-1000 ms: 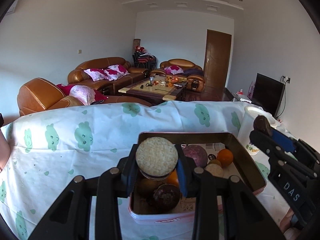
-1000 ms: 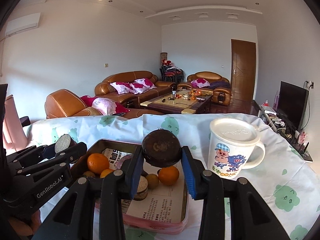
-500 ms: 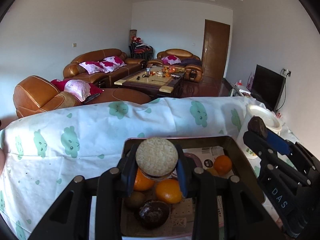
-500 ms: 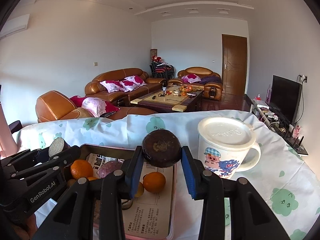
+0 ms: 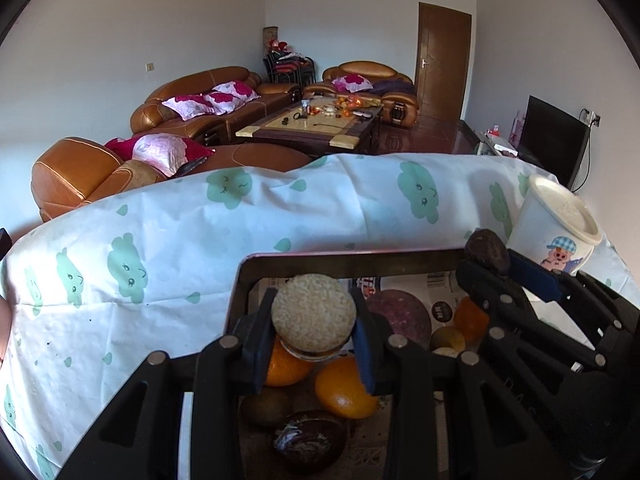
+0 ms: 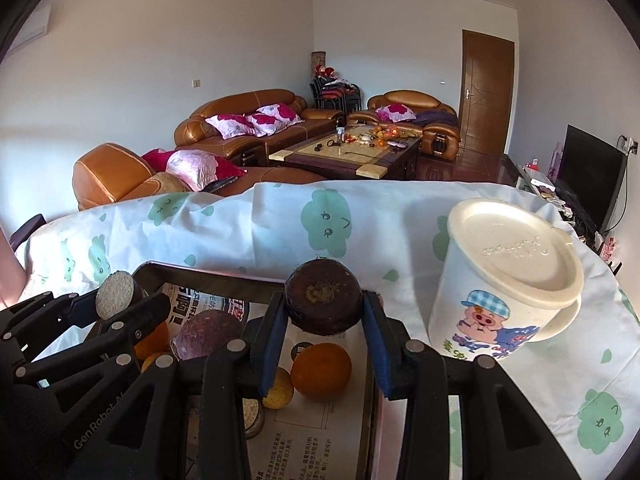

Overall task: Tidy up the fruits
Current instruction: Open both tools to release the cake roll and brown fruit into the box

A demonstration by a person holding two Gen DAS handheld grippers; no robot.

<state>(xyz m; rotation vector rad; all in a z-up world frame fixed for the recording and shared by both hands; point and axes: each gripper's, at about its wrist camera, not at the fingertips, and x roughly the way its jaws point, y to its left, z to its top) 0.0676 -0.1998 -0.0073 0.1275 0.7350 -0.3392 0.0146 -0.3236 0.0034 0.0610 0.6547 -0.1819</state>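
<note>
The left gripper (image 5: 314,334) has its black fingers (image 5: 256,344) pressed against both sides of a round pale-topped fruit half with a grainy cut face (image 5: 313,317), which sits held above the tray; the right gripper (image 6: 324,334) has its blue-padded fingers (image 6: 374,344) clamped on a round dark brown fruit with a rough stem end (image 6: 323,300), also held above the tray; in the left wrist view the right gripper shows at the right edge with the dark fruit at its tip, and in the right wrist view the left gripper shows at the left edge with the pale disc at its tip. Below both lies a rectangular dark metal tray with a pink rim (image 5: 348,258), lined with printed newspaper (image 6: 320,436); in it sit a bright orange (image 5: 344,390) under the left fingers, a second orange (image 6: 321,368) under the right fingers, a purple round fruit (image 6: 208,334) between the two grippers, a small yellow-brown fruit (image 6: 280,390), a greenish-brown kiwi-like fruit (image 5: 266,408) and a dark cut half with a whitish centre (image 5: 308,442). Just right of the tray stands a white cartoon-pig mug with a cream lid (image 6: 508,280); all rest on a desk under a white cloth with green cloud faces (image 5: 160,248). Beyond are brown leather sofas (image 6: 244,120), a coffee table (image 6: 352,152), a wooden door (image 6: 486,88) and a black television (image 6: 592,176).
</note>
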